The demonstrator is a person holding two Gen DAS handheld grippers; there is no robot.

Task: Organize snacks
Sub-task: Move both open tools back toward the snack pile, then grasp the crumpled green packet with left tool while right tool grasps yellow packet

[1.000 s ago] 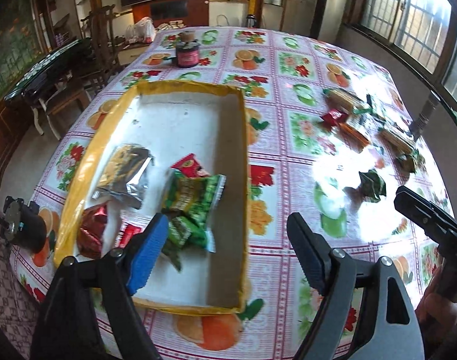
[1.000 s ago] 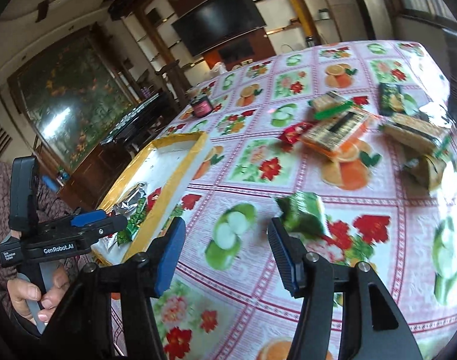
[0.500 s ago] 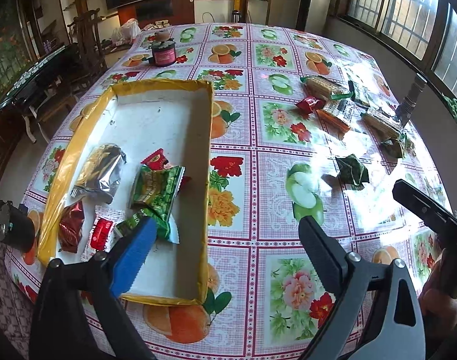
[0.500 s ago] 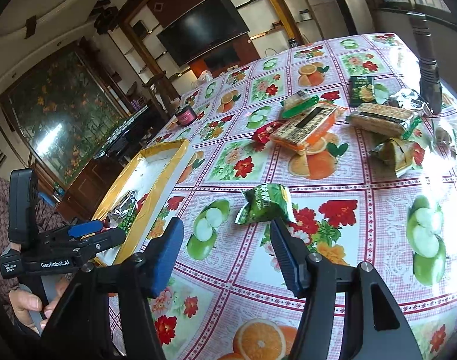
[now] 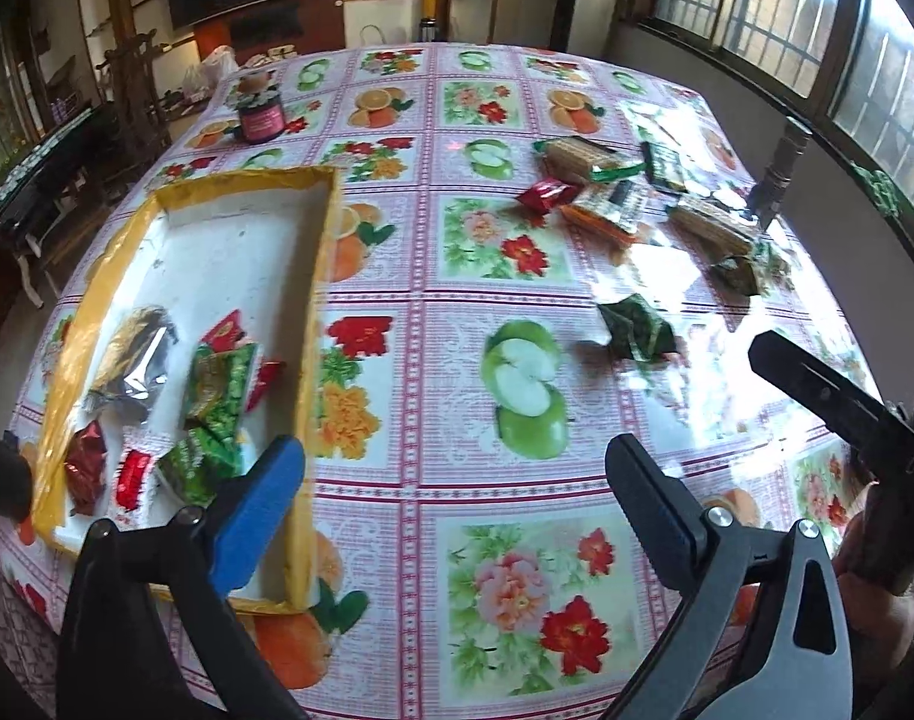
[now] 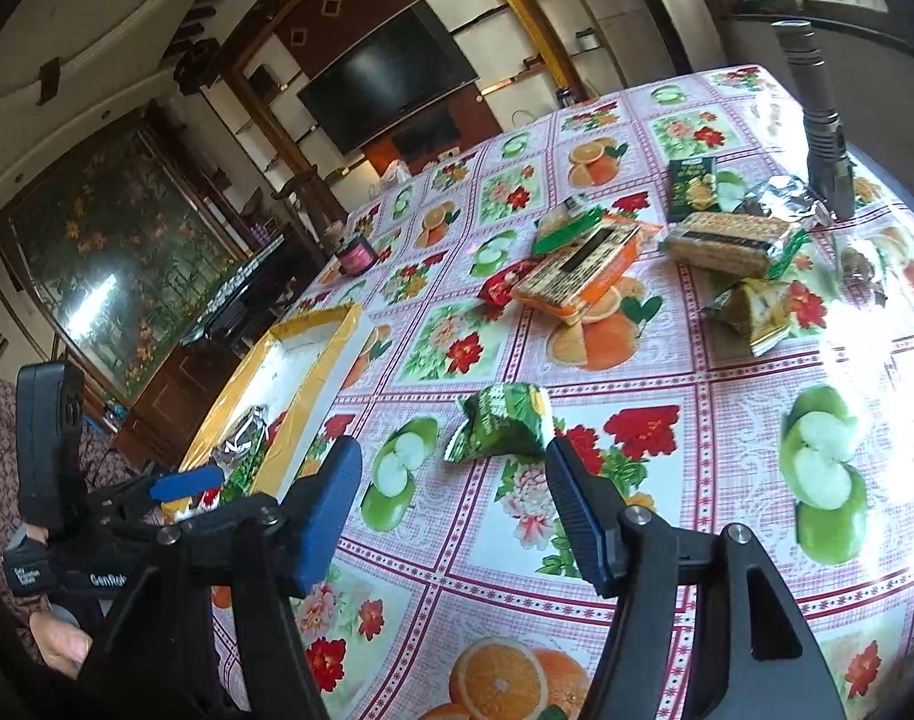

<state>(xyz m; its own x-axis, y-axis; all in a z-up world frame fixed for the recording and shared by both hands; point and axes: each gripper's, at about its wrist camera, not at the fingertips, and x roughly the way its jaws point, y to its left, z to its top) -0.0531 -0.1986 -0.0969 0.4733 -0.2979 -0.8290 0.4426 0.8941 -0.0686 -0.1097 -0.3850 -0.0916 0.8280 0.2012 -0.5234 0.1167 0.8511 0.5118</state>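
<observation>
Snacks are split between two places: several packets already lie in the yellow-rimmed box [image 5: 322, 252] near the table's left edge, and the rest are scattered toward the far right corner of the table [image 5: 433, 276]. I have my right gripper [image 6: 451, 468] lined up on the nearest loose one, a green packet [image 6: 499, 423] lying alone on the cloth between the box and the far pile. Its jaws are opening and stand empty, with the packet just beyond the tips and not yet between the pads. My left gripper [image 5: 454, 468] is also opening, very wide, holding nothing, hovering over bare cloth just beside the box's near right corner. The green packet lies flat and crumpled, its long axis running roughly across the right gripper's view, one crimped end pointing toward the box and the other toward the right edge of the table. From here I think the main risk is the pads skating over that slack foil: if I close on a puffed corner and not the body, it could squirt out or get nudged away. Glare from the window washes out the cloth on the right, which could make me misjudge how close the tips are. My two grippers also sit near each other, so a careless swing toward the box could knock them together.
</observation>
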